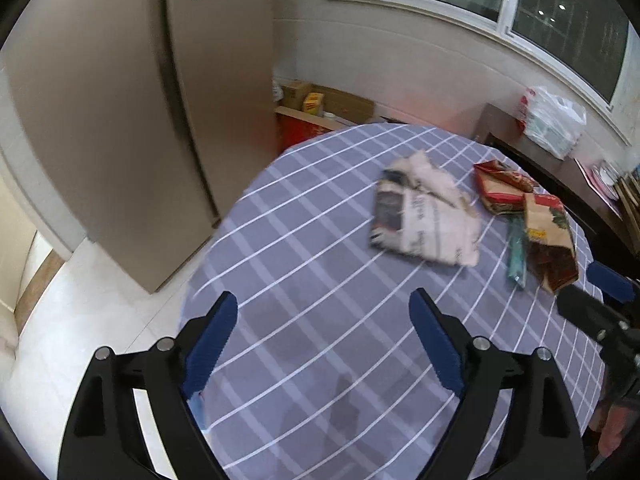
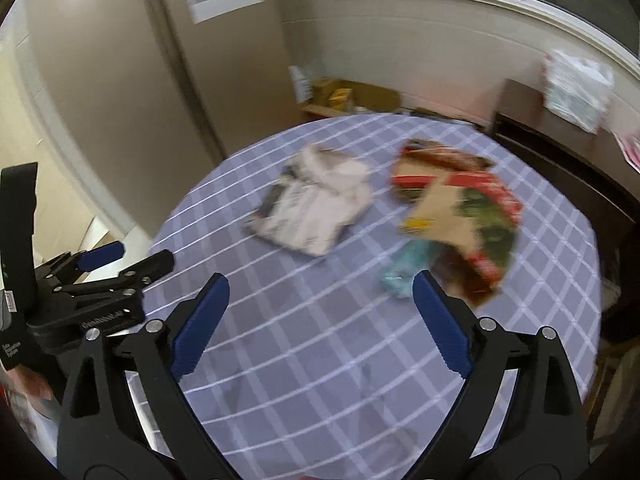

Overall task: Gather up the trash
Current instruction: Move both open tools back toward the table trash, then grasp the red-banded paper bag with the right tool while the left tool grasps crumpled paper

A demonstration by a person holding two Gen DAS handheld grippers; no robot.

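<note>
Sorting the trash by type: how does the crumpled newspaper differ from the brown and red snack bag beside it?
The newspaper is pale, with grey print and a dark photo; the snack bag is brown with red and green print. The newspaper lies alone, nearer the table's middle; the snack bag overlaps another red wrapper and a teal one. Both lie crumpled on the checked tablecloth, untouched.

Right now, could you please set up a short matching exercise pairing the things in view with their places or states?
Things:
1. crumpled newspaper
2. red and brown snack bags
3. white plastic bag
4. left gripper

Places or states:
A. on the dark sideboard under the window
B. open, holding nothing
C. mid-table
D. near the table's right edge

Pairs: 1-C, 2-D, 3-A, 4-B
</note>
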